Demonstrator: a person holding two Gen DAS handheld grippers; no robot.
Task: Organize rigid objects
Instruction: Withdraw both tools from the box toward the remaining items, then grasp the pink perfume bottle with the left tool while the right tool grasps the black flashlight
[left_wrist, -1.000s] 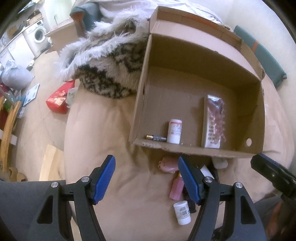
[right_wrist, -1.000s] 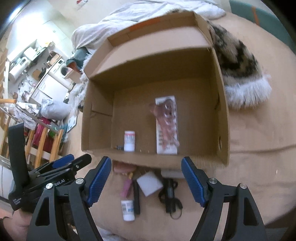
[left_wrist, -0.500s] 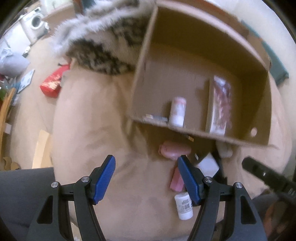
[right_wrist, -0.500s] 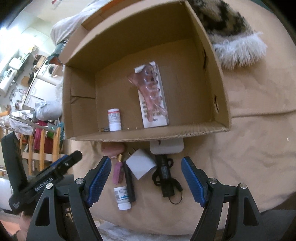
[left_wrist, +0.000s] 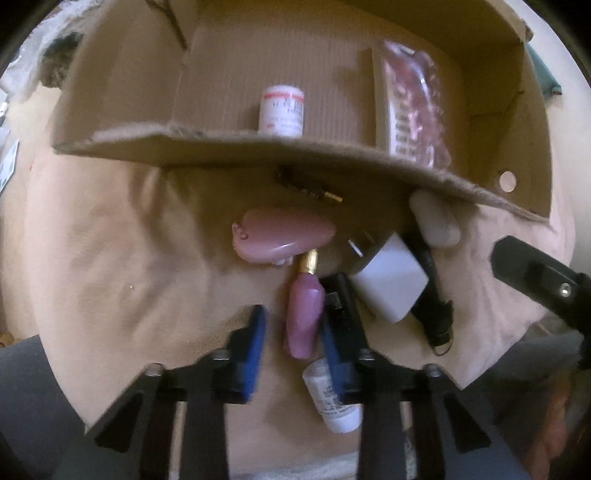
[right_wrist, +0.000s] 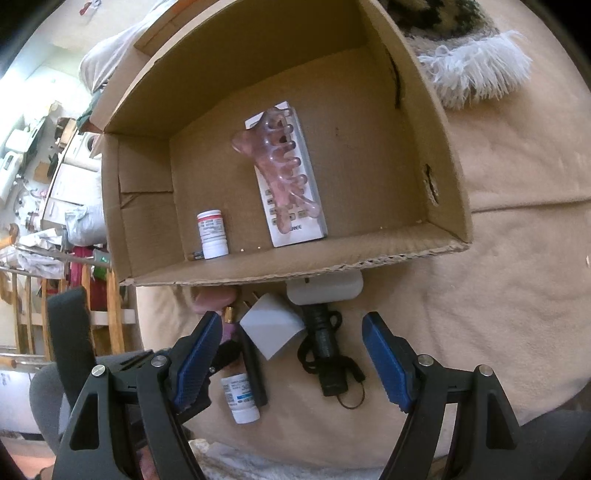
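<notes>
A cardboard box (left_wrist: 229, 147) (right_wrist: 332, 266) lies open on a beige cover. Inside are a white pill bottle (left_wrist: 281, 110) (right_wrist: 212, 233), a white remote with a pink claw clip on it (left_wrist: 410, 103) (right_wrist: 286, 173) and a small battery (right_wrist: 195, 254). In front of the box lie a pink tube with a gold cap (left_wrist: 303, 314), a pink case (left_wrist: 282, 236), a white charger (left_wrist: 388, 280) (right_wrist: 271, 328), a black flashlight (right_wrist: 327, 354), a white bottle (left_wrist: 332, 398) (right_wrist: 240, 397) and a white bar (right_wrist: 325, 290). My left gripper (left_wrist: 293, 332) straddles the pink tube, jaws narrowed around it. My right gripper (right_wrist: 291, 354) is open above the charger and flashlight.
A furry leopard-print garment (right_wrist: 469, 55) lies beyond the box at the right. A black stick-shaped item (left_wrist: 345, 314) lies beside the pink tube. Room clutter and wooden chairs (right_wrist: 74, 295) stand at the left past the cover's edge.
My left gripper dropped down and forward to the items before the box, and its jaws narrowed around the pink tube. My right gripper moved closer to the items, still open.
</notes>
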